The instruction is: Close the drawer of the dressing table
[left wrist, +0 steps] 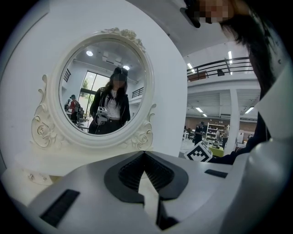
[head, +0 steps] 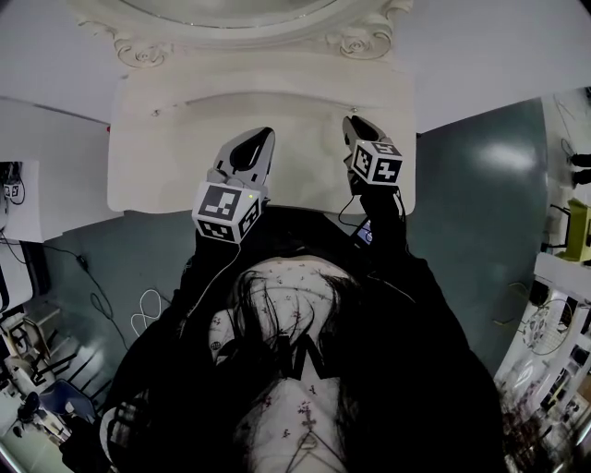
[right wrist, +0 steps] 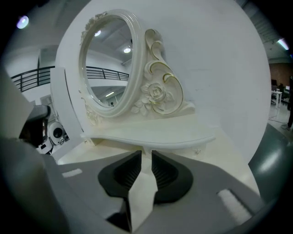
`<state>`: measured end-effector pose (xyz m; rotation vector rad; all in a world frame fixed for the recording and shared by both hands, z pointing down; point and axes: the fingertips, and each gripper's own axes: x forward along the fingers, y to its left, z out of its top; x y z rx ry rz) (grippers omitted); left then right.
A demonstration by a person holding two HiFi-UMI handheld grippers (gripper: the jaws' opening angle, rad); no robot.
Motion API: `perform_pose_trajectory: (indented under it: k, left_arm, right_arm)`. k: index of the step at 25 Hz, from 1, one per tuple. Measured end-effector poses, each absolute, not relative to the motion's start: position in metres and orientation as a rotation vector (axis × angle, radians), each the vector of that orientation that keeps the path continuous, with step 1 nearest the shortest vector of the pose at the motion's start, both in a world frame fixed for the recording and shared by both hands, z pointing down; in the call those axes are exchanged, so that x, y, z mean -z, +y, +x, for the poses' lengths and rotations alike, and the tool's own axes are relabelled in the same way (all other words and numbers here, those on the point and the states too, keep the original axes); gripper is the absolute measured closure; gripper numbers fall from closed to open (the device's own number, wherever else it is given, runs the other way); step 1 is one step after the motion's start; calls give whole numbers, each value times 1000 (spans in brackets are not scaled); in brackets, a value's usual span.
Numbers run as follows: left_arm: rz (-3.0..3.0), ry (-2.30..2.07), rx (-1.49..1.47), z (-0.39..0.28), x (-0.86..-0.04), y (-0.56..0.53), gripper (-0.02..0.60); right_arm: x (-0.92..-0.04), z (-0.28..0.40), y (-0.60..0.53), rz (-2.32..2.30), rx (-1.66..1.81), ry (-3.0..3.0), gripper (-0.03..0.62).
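The white dressing table [head: 305, 180] lies below me, its carved oval mirror [head: 231, 9] at the far edge. No pulled-out drawer shows in any view; the table's front face is hidden under its top. My left gripper [head: 261, 135] hovers over the near middle of the top, jaws shut with nothing in them; in its own view the left gripper [left wrist: 144, 153] points at the mirror [left wrist: 105, 87]. My right gripper [head: 354, 121] hovers farther right. In its own view the right gripper [right wrist: 146, 154] shows a narrow empty gap, aimed at the raised shelf [right wrist: 151, 136] under the mirror [right wrist: 107, 64].
A teal floor [head: 480, 175] surrounds the table. White cables [head: 148, 309] lie on the floor at left, and shelving with clutter [head: 559, 323] stands at right. A white wall panel [head: 46, 157] runs left of the table. The person's head and dark clothing fill the near view.
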<state>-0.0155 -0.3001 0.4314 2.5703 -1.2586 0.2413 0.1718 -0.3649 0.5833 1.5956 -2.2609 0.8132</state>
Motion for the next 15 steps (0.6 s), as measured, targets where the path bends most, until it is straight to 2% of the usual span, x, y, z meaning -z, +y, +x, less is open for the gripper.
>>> perform_pose_trajectory:
  k: [8,15]
  left_arm:
    - [2621,-1164,-240,-11,-431,-297,581]
    - [2678,-1068,-237,-17,-429,-298,581]
  right_arm:
    - [-492,134,-335,1643,-663,-2469,516]
    - [-458,94,-305,1652,-675,-2528,516]
